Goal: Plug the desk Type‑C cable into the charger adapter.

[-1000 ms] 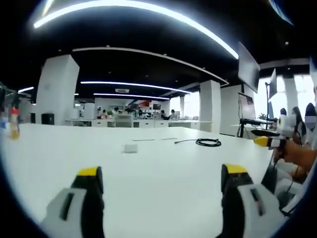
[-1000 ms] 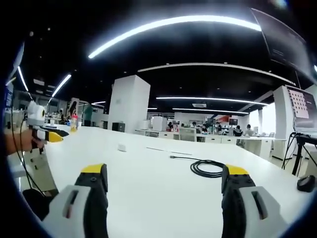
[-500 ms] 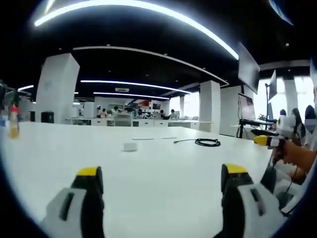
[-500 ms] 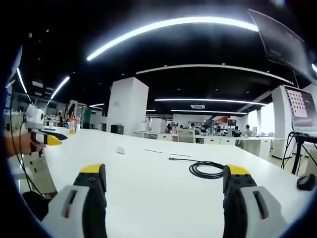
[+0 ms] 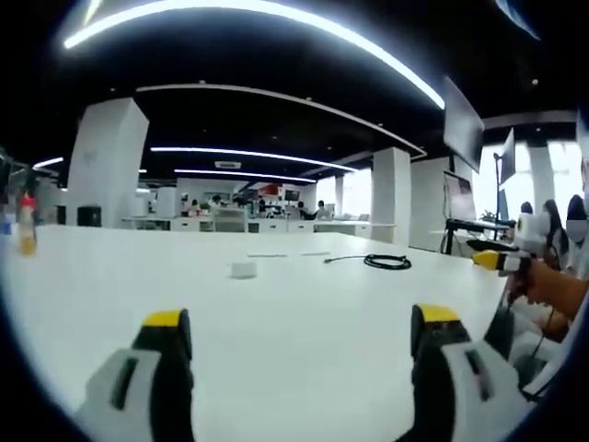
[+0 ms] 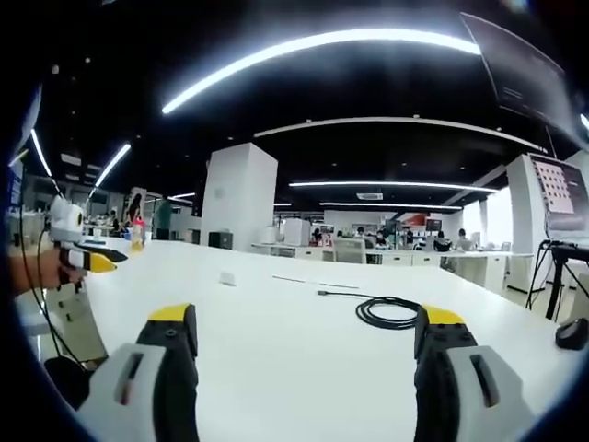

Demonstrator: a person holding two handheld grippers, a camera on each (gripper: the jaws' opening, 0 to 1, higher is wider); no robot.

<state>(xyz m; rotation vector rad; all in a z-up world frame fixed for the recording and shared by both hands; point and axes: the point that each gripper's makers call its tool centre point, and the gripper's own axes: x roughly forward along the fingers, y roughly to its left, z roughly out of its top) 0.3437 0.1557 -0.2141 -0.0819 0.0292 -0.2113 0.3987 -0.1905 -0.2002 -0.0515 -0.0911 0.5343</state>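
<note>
Right gripper view: cable (image 6: 387, 312) plug indistinct.

Bright strip lights (image 5: 276, 18) overhead vs dark ceiling; white table (image 6: 294, 313) evenly lit, w/ mild glare. Windows (image 5: 552, 175) blown out. Heavy fisheye bend at edges; far bg soft.

The adapter (image 5: 243, 269) on the table (image 5: 276, 313) reads as a small pale block, its ports too small to make out; in the right gripper view it (image 6: 226, 277) is a mere speck. The cable (image 6: 386, 312) ends in a thin straight tip, its plug too small to tell. The right gripper (image 5: 497, 261) is cut off at the left gripper view's edge, its jaw gap unreadable. The left gripper (image 6: 92, 261) sits likewise at the right gripper view's rim. A bottle (image 5: 27, 226) at the far edge is blurred.
</note>
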